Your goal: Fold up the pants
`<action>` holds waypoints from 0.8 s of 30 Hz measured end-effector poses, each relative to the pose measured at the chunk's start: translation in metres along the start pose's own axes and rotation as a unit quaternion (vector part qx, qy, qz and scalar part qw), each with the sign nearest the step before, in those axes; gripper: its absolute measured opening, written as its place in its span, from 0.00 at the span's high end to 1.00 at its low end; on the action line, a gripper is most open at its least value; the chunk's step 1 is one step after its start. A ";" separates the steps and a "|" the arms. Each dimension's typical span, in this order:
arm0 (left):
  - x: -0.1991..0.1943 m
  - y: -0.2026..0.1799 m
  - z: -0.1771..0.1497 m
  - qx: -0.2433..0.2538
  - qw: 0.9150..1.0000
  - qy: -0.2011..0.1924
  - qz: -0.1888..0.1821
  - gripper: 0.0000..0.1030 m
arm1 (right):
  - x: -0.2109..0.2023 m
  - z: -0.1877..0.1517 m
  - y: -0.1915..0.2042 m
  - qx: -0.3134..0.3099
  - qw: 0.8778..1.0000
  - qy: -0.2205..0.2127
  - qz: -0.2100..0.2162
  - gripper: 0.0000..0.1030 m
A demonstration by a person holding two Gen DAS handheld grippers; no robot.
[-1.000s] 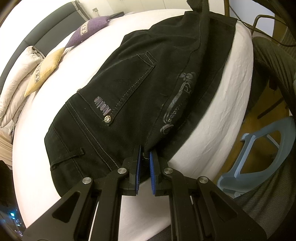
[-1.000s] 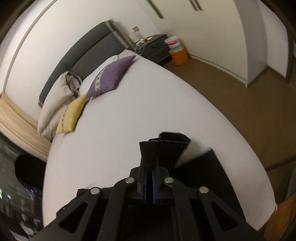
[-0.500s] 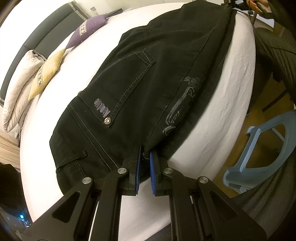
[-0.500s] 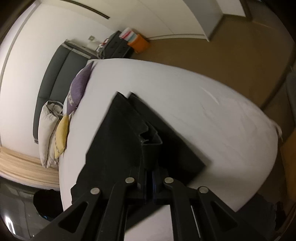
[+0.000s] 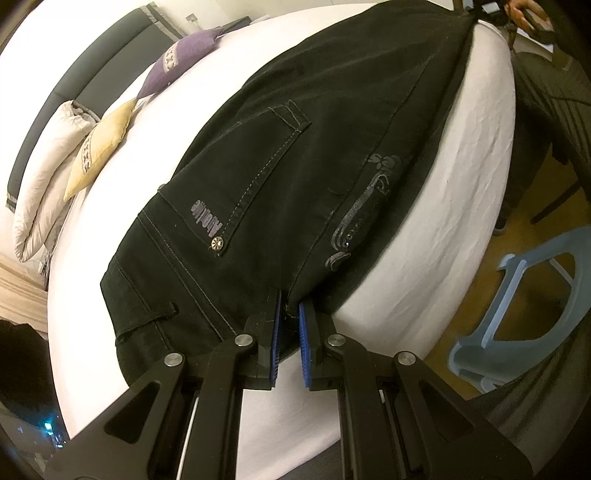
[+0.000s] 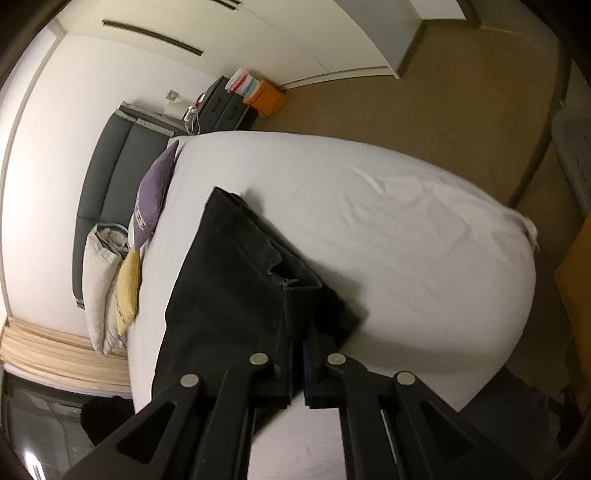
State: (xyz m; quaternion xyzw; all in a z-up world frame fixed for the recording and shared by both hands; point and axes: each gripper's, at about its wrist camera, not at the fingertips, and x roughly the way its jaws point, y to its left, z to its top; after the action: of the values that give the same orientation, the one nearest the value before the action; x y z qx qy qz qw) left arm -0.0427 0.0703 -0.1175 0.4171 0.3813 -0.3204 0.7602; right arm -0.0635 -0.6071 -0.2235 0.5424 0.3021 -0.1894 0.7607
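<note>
Black pants (image 5: 295, 155) lie stretched along a white bed (image 5: 461, 192), back pocket and grey print facing up. My left gripper (image 5: 287, 314) is shut on the waist edge of the pants near the bed's near side. My right gripper (image 6: 298, 343) is shut on the leg end of the pants (image 6: 229, 295), which hangs slightly above the sheet. In the left wrist view the right gripper shows at the far end of the legs (image 5: 476, 7), held by a hand.
Purple (image 5: 184, 55), yellow (image 5: 99, 147) and white pillows lie by the dark headboard (image 6: 110, 177). A light blue plastic chair (image 5: 524, 306) stands to the right of the bed. A dark nightstand (image 6: 225, 107) and an orange bin (image 6: 266, 99) stand on the brown floor.
The right gripper has swung up and pulled the leg ends away, so the pants now lie stretched longer across the bed. The left gripper keeps its grip on the waist.
</note>
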 end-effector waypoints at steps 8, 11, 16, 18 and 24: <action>-0.001 -0.006 -0.006 0.009 1.000 -0.005 0.015 0.92 | -0.001 0.001 -0.008 0.013 1.000 -0.003 0.009 0.97; -0.003 -0.009 -0.008 0.005 1.000 -0.009 0.018 0.92 | -0.005 0.003 -0.002 0.001 1.000 -0.007 0.004 0.97; -0.001 -0.010 -0.010 0.009 1.000 -0.006 0.015 0.93 | -0.005 0.003 -0.002 0.015 1.000 -0.003 0.013 0.98; 0.000 -0.011 -0.010 0.023 1.000 -0.009 0.019 0.93 | -0.007 0.003 0.003 0.014 1.000 -0.002 0.013 0.98; -0.005 -0.017 -0.017 0.032 0.999 -0.024 0.031 0.93 | -0.009 -0.002 0.012 0.012 1.000 -0.005 0.007 0.98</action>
State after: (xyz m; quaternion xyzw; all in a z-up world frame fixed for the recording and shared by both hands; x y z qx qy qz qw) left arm -0.0638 0.0785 -0.1261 0.4451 0.3392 -0.3185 0.7652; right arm -0.0637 -0.6021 -0.2094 0.5528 0.2920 -0.1901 0.7569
